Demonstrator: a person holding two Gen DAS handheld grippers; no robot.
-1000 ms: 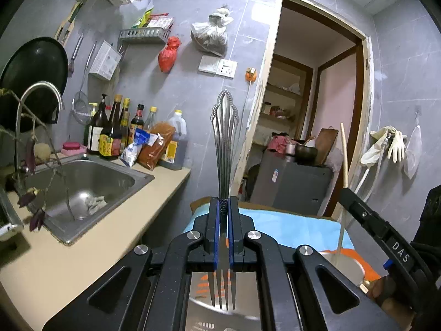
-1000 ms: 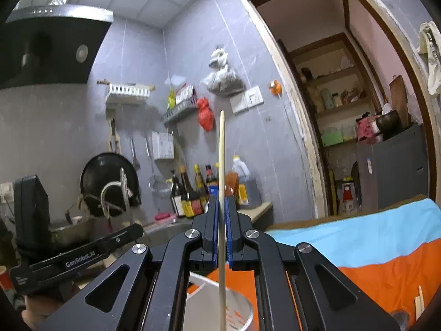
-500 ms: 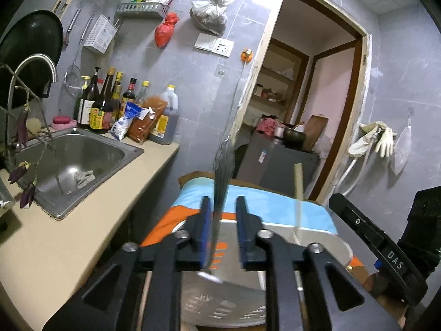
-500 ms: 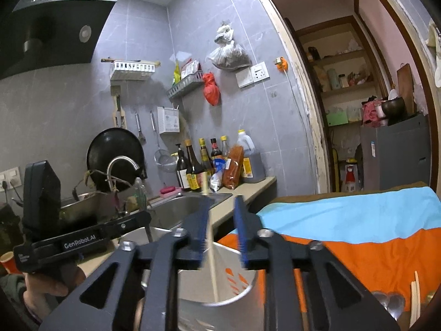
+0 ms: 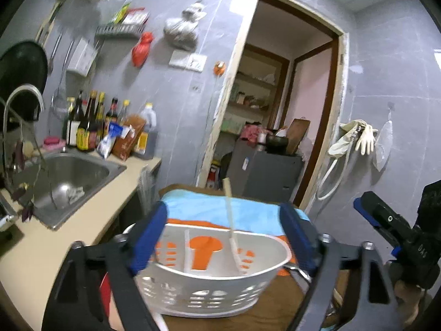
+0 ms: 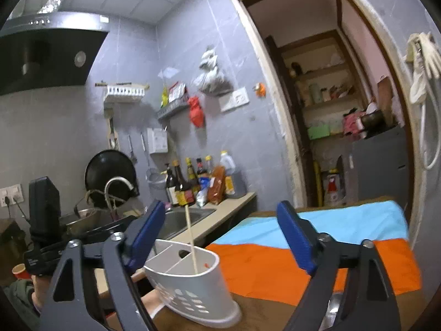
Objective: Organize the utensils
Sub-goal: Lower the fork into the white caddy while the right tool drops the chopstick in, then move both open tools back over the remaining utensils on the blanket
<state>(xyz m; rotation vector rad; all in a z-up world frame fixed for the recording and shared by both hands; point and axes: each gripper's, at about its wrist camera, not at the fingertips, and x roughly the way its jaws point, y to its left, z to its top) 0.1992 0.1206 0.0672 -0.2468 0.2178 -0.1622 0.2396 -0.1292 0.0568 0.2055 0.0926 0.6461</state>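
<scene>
While both pairs of jaws are opening, a white utensil caddy (image 5: 209, 284) stands as the landmark on the brown surface (image 6: 264, 311), with nothing pinched by either tool.

Left of the caddy, in the left wrist view, a steel sink (image 5: 69, 176) sits in the pale counter, with a row of sauce bottles (image 5: 91, 127) behind it against the grey wall. The left gripper (image 5: 223, 237) frames the caddy, its blue pads (image 5: 148, 237) spread wide to either side of the rim and touching nothing. A fork is not clearly readable inside the caddy (that side is blurred).

Inside the caddy, right of its centre divider, a pale chopstick (image 5: 230, 215) stands tilted, its lower end in the right-hand compartment and its top free above the rim. Behind the caddy lies an orange and blue cloth (image 6: 317, 248).

Right of the caddy in the left wrist view, the right gripper (image 5: 386, 223) appears at the edge. In its own view that gripper (image 6: 220, 234) is likewise spread, with the chopstick (image 6: 191, 237) rising between the pads but clear of both.
</scene>
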